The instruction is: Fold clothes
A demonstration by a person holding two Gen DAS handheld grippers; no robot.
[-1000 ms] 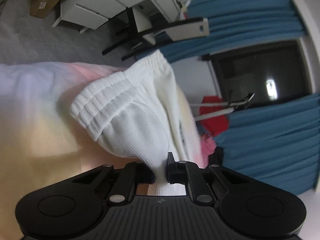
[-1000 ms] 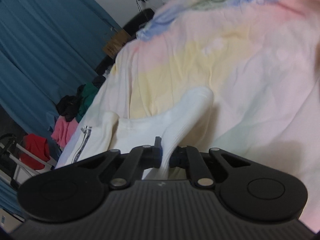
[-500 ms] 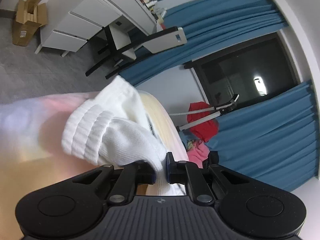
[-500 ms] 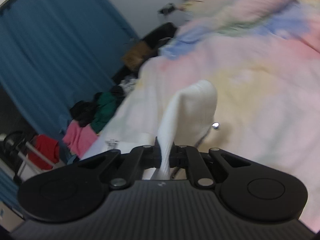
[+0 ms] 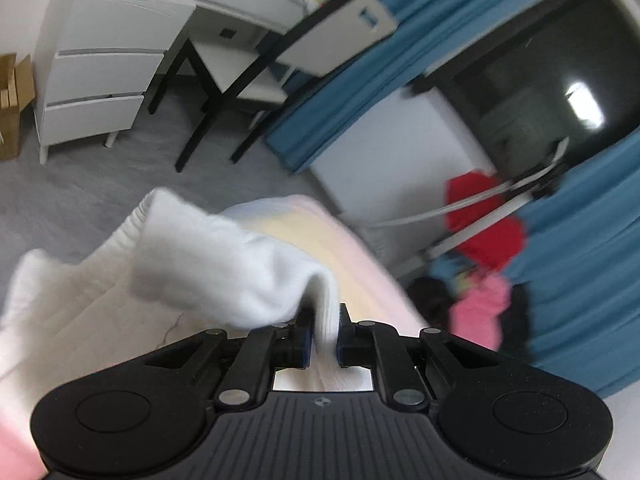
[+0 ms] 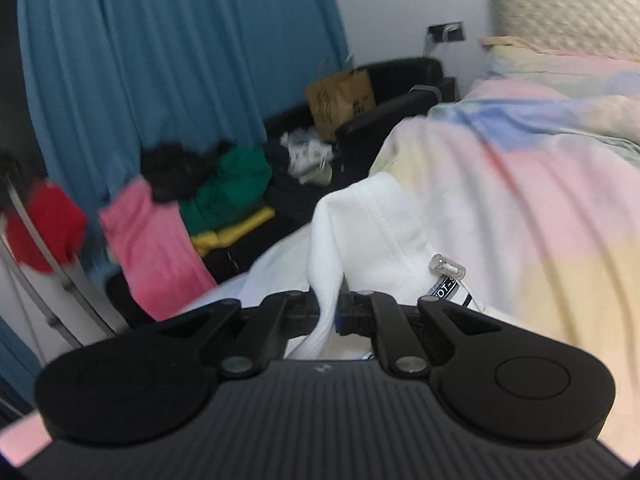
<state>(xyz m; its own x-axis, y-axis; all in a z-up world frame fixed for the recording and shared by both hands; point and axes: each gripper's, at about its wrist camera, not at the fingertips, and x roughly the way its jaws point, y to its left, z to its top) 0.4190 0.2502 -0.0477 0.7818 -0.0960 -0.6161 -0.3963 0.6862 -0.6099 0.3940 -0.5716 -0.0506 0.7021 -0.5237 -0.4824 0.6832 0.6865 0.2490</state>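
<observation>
A white knit garment (image 5: pixel 216 264) with ribbed cuffs lies over a pastel bedspread (image 5: pixel 344 256). My left gripper (image 5: pixel 322 338) is shut on a ribbed fold of it, lifted above the bed. In the right wrist view the same white garment (image 6: pixel 372 224) shows a drawstring with a clear tip (image 6: pixel 448 266). My right gripper (image 6: pixel 329 314) is shut on a ribbed edge of it, raised over the bedspread (image 6: pixel 540 208).
A white drawer unit (image 5: pixel 96 72) and a black-legged chair (image 5: pixel 248 64) stand on the grey floor. Blue curtains (image 6: pixel 160 60) hang behind. A pile of pink, green and red clothes (image 6: pixel 180 208) and a black armchair (image 6: pixel 384 96) stand beside the bed. A pillow (image 6: pixel 560 12) lies at its head.
Both grippers have lifted and swung the white garment up off the bed. The views now tilt toward the room and the clothes pile.
</observation>
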